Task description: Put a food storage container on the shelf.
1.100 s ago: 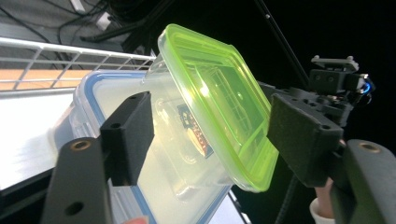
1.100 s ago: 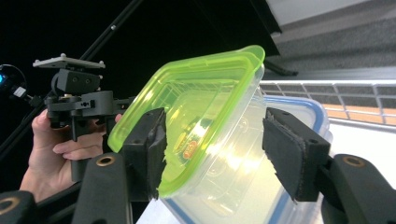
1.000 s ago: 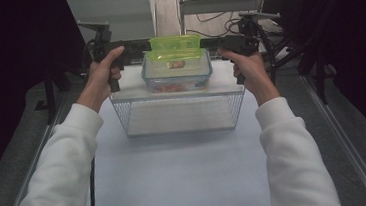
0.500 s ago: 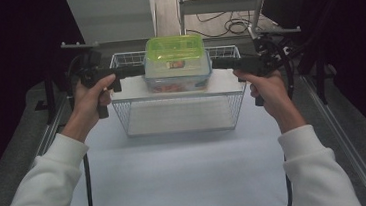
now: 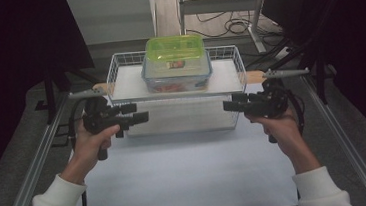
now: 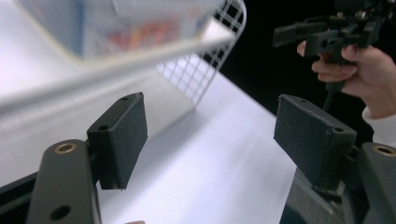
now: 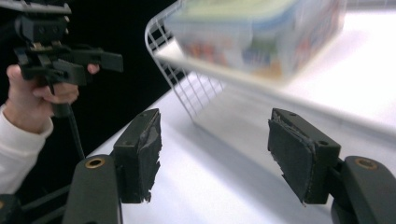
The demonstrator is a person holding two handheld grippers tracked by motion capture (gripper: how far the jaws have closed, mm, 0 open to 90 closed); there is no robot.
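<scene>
A clear food box with a green lid point(image 5: 175, 58) stands on a white board point(image 5: 129, 83) that lies across the top of a white wire basket point(image 5: 182, 117). The board's wooden handles stick out at both ends. My left gripper point(image 5: 139, 113) hovers in front of the basket's left end, open and empty, jaws pointing right. Facing it at the right end, my right gripper point(image 5: 230, 103) is also open and empty. The left gripper view looks between my left gripper's point(image 6: 215, 140) pads at the blurred box point(image 6: 126, 28). In the right gripper view, my right gripper point(image 7: 215, 149) frames the basket's corner point(image 7: 187, 93).
The white table point(image 5: 187, 173) runs between metal rails at both sides, dark beyond them. Cables and a metal stand lie on the floor behind the basket. Across the table, the right gripper point(image 6: 327, 32) and the left gripper point(image 7: 70, 56) each show in the other's camera.
Both hands have drawn away from the ends of the board, outward and then down toward the person. The board with the box stays on the basket.
</scene>
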